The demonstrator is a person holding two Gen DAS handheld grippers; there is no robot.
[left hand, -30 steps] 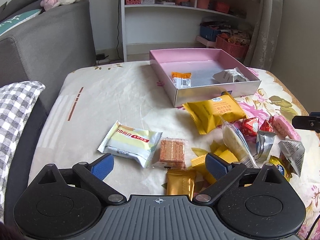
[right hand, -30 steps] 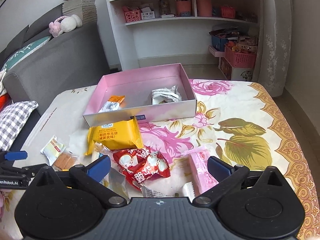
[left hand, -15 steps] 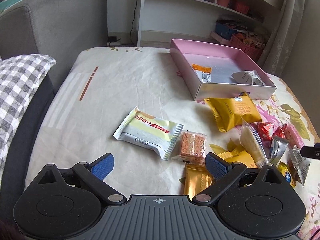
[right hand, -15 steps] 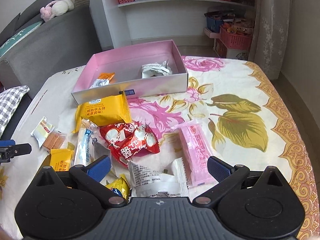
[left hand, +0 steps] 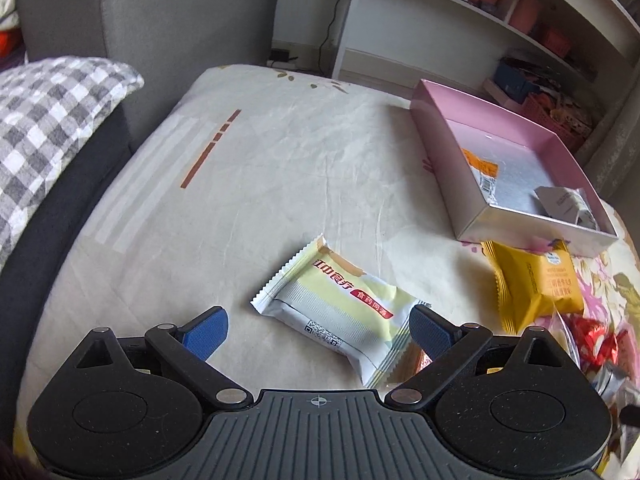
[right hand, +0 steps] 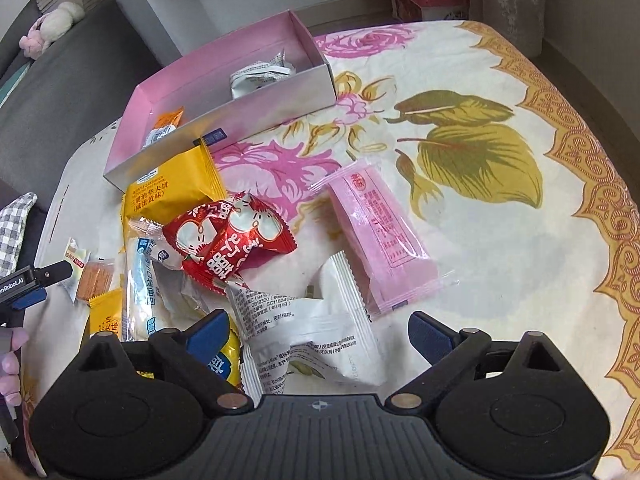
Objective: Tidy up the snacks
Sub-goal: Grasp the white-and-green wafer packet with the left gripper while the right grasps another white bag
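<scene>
A pale yellow-green snack packet (left hand: pixel 340 312) lies flat on the cream cloth between the fingers of my left gripper (left hand: pixel 318 330), which is open; the right pad (left hand: pixel 430 330) hangs over the packet's end. My right gripper (right hand: pixel 319 334) hovers low over the snack pile, jaws closing, with a white printed packet (right hand: pixel 304 320) between them and no pad pressing on it. Beside it lie a pink packet (right hand: pixel 380 240), red packets (right hand: pixel 232 240) and a yellow packet (right hand: pixel 172 192). The pink box (right hand: pixel 240 128) holds an orange packet (right hand: pixel 166 124) and a crumpled white packet (right hand: pixel 256 76).
A grey sofa (left hand: pixel 160 20) and a checked cushion (left hand: pixel 48 120) border the left side. White shelves (left hand: pixel 460 8) with baskets stand behind the box (left hand: pixel 440 140). A wafer packet (right hand: pixel 94 280) and the left gripper's tip (right hand: pixel 40 274) lie left of the pile. The flowered cloth (right hand: pixel 500 260) spreads to the right.
My left gripper moved left and down, rolling, and the pale packet now lies between its fingers. My right gripper sank toward the pile, and its fingers stand slightly closer together.
</scene>
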